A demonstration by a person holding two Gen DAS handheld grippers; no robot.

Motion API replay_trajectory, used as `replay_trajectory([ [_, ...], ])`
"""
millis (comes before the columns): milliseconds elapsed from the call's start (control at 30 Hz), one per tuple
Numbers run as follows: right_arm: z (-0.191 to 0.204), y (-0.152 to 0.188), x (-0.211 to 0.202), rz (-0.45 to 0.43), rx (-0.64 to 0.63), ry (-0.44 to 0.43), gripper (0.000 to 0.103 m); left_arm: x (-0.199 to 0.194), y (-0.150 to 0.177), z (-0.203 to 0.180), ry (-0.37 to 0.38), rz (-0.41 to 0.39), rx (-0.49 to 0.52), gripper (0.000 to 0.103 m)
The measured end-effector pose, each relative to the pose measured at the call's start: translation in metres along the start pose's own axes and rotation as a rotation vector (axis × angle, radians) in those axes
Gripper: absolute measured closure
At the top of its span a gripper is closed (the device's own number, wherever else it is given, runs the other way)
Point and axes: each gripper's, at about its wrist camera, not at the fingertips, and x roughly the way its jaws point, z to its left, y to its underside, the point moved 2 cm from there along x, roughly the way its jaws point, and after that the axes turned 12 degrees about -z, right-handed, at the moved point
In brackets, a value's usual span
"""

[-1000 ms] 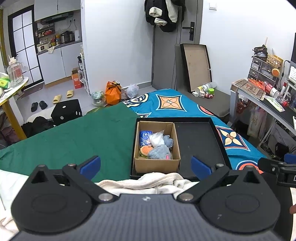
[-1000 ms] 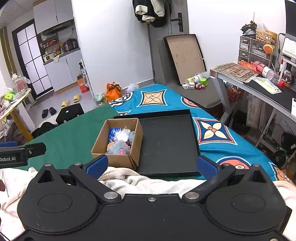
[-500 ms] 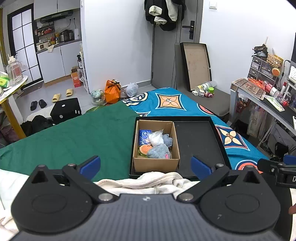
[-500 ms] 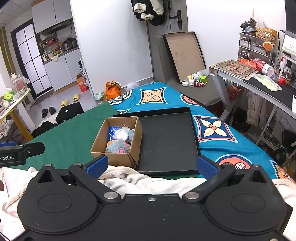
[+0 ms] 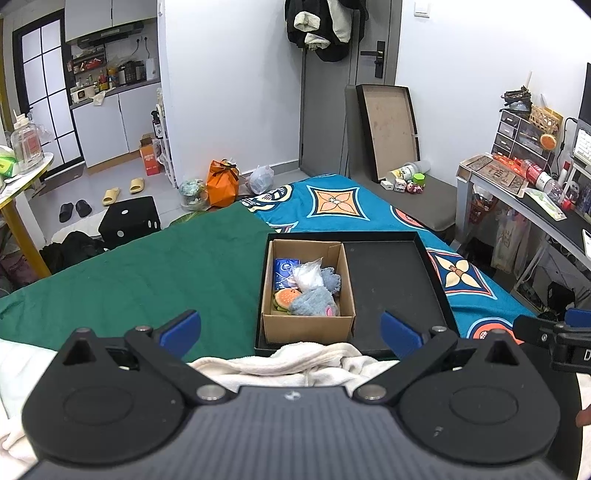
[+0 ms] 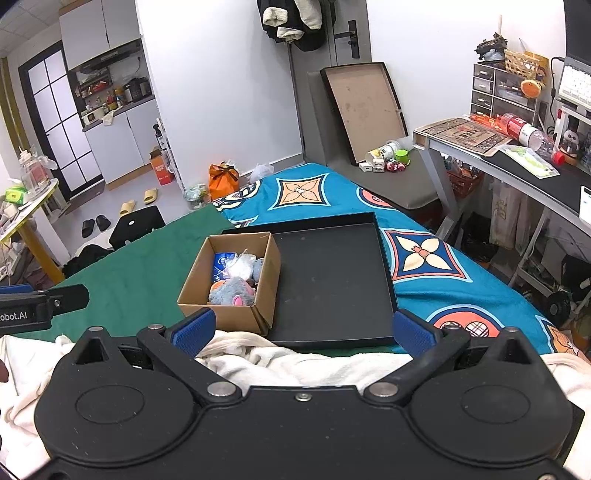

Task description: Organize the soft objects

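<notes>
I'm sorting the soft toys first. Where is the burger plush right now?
The burger plush lies in the cardboard box, near-left corner in the left wrist view, touching the grey plush; the box occupies the black tray's left part.

cardboard box (image 5: 306,326) filling tray (image 5: 391,280) left, right half bare

Straight ahead of the jaws, past the bed's green blanket (image 5: 122,280) and blue patterned cover (image 5: 332,199), a grey door (image 5: 373,85) stands in a white wall (image 5: 229,81) with dark clothes (image 5: 317,26) hung at its top. Far left of the jaws, white kitchen cabinets (image 5: 110,122) sit beside a black-framed glass door (image 5: 40,92). 2 pairs of slippers (image 5: 99,199) lie on the pale floor (image 5: 74,192). Right of the jaws runs a cluttered desk (image 6: 509,155).
</notes>
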Motion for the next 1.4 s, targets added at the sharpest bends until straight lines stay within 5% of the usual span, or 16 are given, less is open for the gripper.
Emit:
replay_trajectory([
  [1400,0.0022,0.0044,0.0055,0.014,-0.016,-0.002,0.0,-0.0006,0.004,0.0,-0.007,0.0,0.018,0.0],
])
